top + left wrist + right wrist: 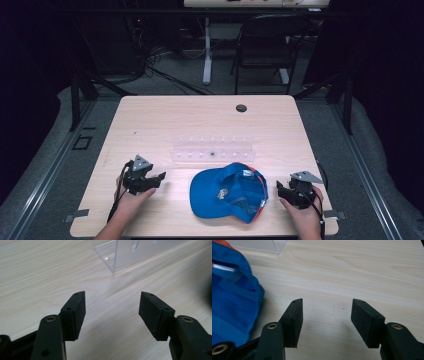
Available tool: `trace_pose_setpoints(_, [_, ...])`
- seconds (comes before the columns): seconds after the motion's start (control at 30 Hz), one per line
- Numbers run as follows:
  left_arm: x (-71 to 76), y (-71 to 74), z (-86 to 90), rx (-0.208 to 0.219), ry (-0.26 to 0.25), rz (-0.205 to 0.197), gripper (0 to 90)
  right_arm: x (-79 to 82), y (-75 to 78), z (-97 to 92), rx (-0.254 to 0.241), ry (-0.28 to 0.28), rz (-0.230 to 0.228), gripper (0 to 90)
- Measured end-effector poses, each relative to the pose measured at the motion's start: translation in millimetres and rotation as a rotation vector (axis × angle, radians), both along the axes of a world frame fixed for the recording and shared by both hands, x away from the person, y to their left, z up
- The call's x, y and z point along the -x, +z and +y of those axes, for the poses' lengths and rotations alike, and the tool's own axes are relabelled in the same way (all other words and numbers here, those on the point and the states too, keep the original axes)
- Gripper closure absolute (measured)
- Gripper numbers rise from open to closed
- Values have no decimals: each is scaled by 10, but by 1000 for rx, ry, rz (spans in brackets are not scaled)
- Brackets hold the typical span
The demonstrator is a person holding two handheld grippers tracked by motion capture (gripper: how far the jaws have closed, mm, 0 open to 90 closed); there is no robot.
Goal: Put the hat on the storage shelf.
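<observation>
A blue cap (227,191) with orange trim lies upside down near the front edge of the wooden table (200,120), between my two grippers. My left gripper (156,179) rests on the table to the cap's left, and its jaws (112,312) stand open over bare wood. To the cap's right sits my right gripper (281,189), open too, with nothing between its pads (325,320). The cap's blue fabric (232,302) fills the left side of the right gripper view, apart from the jaws.
A clear plastic rack (212,149) with small pegs stands across the table behind the cap; its corner (117,257) lies ahead of the left gripper. A round cable hole (241,108) is near the far edge. A folding chair (265,45) stands beyond the table.
</observation>
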State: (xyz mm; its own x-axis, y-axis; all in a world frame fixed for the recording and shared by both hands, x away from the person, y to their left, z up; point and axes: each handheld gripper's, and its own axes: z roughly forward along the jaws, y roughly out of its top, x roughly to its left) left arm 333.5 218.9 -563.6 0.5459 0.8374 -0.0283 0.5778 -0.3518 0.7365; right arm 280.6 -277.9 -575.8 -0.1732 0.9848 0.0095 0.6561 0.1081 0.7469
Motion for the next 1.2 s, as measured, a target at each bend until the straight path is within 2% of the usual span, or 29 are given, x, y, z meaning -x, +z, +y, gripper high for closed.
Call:
trace_pose_setpoints(0.07, [14,14,12,14,-4,8,406,17,14,-3,-9,0,-7,442])
trace_pose_setpoints(0.1, [17,24,18,25,-4,29,419,68,44,-18,-35,-9,-15,460])
trace_pose_setpoints(0.13, [12,27,28,56,-3,75,420,82,50,-23,-45,-9,-16,474])
trace_pose_setpoints(0.2, [16,17,28,48,4,90,446,109,76,-37,-56,-13,-14,503])
trace_pose_setpoints(0.27, [17,16,27,47,4,90,455,116,90,-41,-66,-15,-18,507])
trace_pose_setpoints(0.3, [25,19,29,55,7,76,455,124,103,-49,-71,-17,-17,515])
trace_pose_setpoints(0.33, [43,34,45,57,5,38,469,142,114,-58,-89,-20,-19,524])
trace_pose_setpoints(0.37, [55,42,51,64,7,28,475,149,122,-55,-99,-9,-17,522])
trace_pose_setpoints(0.4, [55,42,51,64,7,28,478,149,122,-55,-99,-9,-17,522])
trace_pose_setpoints(0.5, [67,70,72,86,-1,21,473,182,195,-44,-142,22,-18,522])
trace_pose_setpoints(0.57, [74,78,75,89,17,16,466,179,244,-47,-168,52,-8,492])
trace_pose_setpoints(0.6, [74,94,94,106,20,17,464,173,257,-40,-173,55,2,488])
trace_pose_setpoints(0.63, [75,95,97,112,26,9,465,170,258,-29,-160,56,9,490])
trace_pose_setpoints(0.73, [74,100,107,107,33,7,469,164,262,-22,-162,73,23,522])
trace_pose_setpoints(0.83, [67,108,143,111,40,23,478,172,323,-12,-156,74,26,577])
trace_pose_setpoints(0.9, [73,114,148,116,48,22,480,171,354,-11,-166,75,37,575])
trace_pose_setpoints(1.0, [83,127,158,114,52,20,486,169,368,1,-151,75,43,556])
trace_pose_setpoints(1.03, [86,132,162,113,49,23,486,168,374,6,-142,76,51,556])
trace_pose_setpoints(1.13, [91,133,168,120,52,21,486,153,376,16,-153,72,74,554])
trace_pose_setpoints(1.2, [90,132,168,119,52,22,486,129,397,13,-157,81,104,583])
